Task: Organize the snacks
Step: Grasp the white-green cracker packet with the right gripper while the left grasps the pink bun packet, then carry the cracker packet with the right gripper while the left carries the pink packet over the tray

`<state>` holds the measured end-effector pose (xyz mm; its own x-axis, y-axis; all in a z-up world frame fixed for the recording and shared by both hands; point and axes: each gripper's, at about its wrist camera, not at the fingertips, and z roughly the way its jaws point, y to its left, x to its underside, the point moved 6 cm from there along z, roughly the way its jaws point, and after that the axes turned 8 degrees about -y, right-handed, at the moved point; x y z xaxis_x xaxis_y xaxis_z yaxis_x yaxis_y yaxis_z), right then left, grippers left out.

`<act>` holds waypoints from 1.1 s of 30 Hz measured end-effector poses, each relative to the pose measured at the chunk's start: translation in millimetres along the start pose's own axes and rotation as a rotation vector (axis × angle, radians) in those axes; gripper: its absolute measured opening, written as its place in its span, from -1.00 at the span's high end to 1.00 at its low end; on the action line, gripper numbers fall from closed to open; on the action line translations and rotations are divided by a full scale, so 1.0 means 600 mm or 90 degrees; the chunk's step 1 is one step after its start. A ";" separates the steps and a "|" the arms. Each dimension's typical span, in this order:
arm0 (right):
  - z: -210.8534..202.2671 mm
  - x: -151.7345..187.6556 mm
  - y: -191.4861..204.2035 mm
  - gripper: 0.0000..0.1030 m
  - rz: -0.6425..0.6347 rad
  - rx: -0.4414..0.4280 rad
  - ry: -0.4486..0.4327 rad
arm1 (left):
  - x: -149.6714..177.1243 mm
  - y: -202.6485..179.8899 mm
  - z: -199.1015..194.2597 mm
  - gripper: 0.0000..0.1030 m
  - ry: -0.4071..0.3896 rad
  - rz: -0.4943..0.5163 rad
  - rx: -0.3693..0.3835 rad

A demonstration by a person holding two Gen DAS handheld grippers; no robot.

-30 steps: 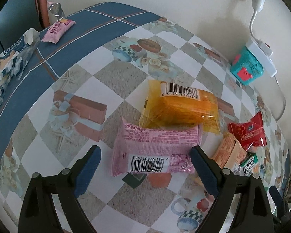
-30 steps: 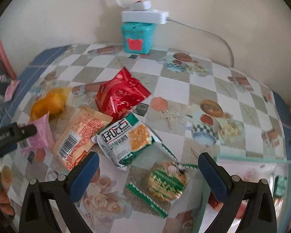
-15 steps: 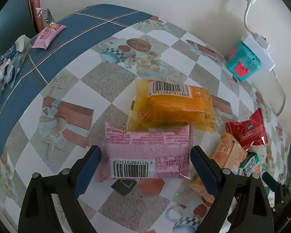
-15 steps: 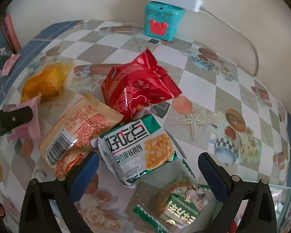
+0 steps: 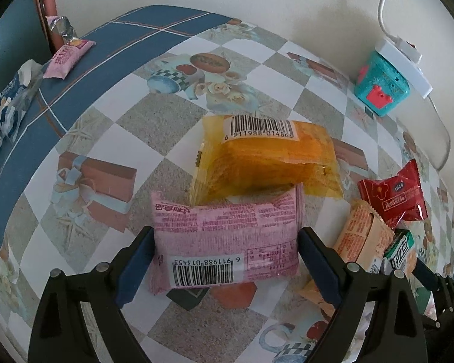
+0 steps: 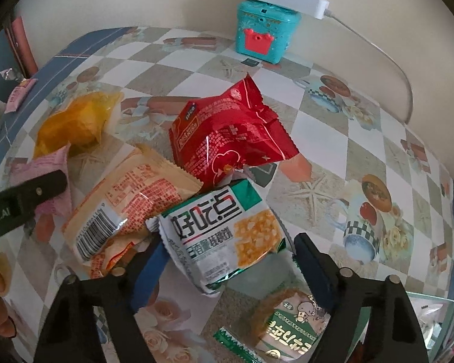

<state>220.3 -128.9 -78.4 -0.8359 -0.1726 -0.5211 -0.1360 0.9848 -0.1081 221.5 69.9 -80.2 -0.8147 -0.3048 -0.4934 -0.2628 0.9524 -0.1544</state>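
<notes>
Crosswise between the spread left fingers [image 5: 224, 260], pink packet [image 5: 224, 242]; right fingers [image 6: 227, 260] closing around the green-white packet [image 6: 224, 236].

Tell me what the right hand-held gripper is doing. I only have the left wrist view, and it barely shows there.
Observer: The right hand-held gripper straddles the white-and-green cracker packet. Its jaws have just been closing, and a gap shows at one side.
Operator: Any other snack near it that I can't see?
Observer: Yes, a round green-wrapped cookie packet lies on the table, closer to the camera than the cracker packet.
Operator: Is there a bin close by?
Observer: A clear container with a green rim shows at the lower right edge. I cannot make out what is in it.
</notes>
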 end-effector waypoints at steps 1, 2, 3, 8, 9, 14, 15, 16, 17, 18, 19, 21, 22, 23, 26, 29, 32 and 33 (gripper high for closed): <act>-0.001 0.000 0.000 -0.46 -0.001 0.002 0.000 | 0.001 0.001 0.000 -0.81 0.003 -0.003 0.002; -0.003 0.000 0.000 -0.45 -0.001 0.003 -0.002 | 0.002 0.001 0.000 -0.82 0.006 -0.001 0.002; -0.004 0.000 -0.002 -0.44 0.002 0.004 -0.003 | 0.002 0.001 0.000 -0.81 0.007 0.005 0.000; -0.015 0.002 -0.008 -0.41 0.029 -0.004 -0.007 | 0.002 0.004 -0.009 -0.66 0.007 0.017 -0.008; -0.018 0.002 -0.008 -0.41 0.031 -0.005 -0.009 | 0.002 0.007 -0.011 -0.64 0.008 0.019 -0.012; -0.048 0.000 -0.017 -0.41 0.059 -0.011 -0.026 | 0.005 0.024 -0.021 -0.60 0.016 0.017 -0.026; -0.054 0.000 -0.019 -0.40 0.065 -0.012 -0.031 | 0.006 0.029 -0.024 -0.60 0.018 0.013 -0.027; -0.063 -0.001 -0.020 -0.40 0.072 -0.015 -0.036 | 0.007 0.033 -0.028 -0.60 0.021 0.011 -0.028; -0.071 0.000 -0.021 -0.40 0.078 -0.016 -0.040 | 0.008 0.035 -0.031 -0.60 0.022 0.010 -0.029; -0.077 0.001 -0.022 -0.40 0.084 -0.019 -0.042 | 0.009 0.039 -0.036 -0.60 0.023 0.010 -0.031; -0.086 0.004 -0.022 -0.40 0.092 -0.023 -0.046 | 0.009 0.042 -0.042 -0.59 0.024 0.008 -0.033; -0.104 0.009 -0.022 -0.40 0.106 -0.029 -0.056 | 0.011 0.046 -0.054 -0.59 0.022 0.003 -0.034; -0.114 0.014 -0.023 -0.40 0.114 -0.028 -0.060 | 0.011 0.046 -0.058 -0.59 0.022 0.002 -0.033; -0.121 0.018 -0.024 -0.40 0.118 -0.024 -0.063 | 0.011 0.045 -0.064 -0.59 0.022 0.001 -0.032; -0.144 0.034 -0.029 -0.40 0.142 -0.013 -0.070 | 0.017 0.039 -0.080 -0.59 0.022 -0.001 -0.027; -0.164 0.051 -0.034 -0.40 0.158 -0.007 -0.079 | 0.027 0.030 -0.096 -0.60 0.025 0.000 -0.019; -0.185 0.066 -0.036 -0.40 0.172 0.004 -0.090 | 0.033 0.023 -0.112 -0.60 0.022 0.006 -0.018; -0.192 0.071 -0.037 -0.40 0.179 0.005 -0.093 | 0.034 0.022 -0.118 -0.59 0.019 0.007 -0.018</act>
<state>126.4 -156.2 -0.9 -0.7552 0.1042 -0.6472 0.0934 0.9943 0.0511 164.8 75.9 -32.0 -0.8329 -0.2945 -0.4686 -0.2680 0.9554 -0.1242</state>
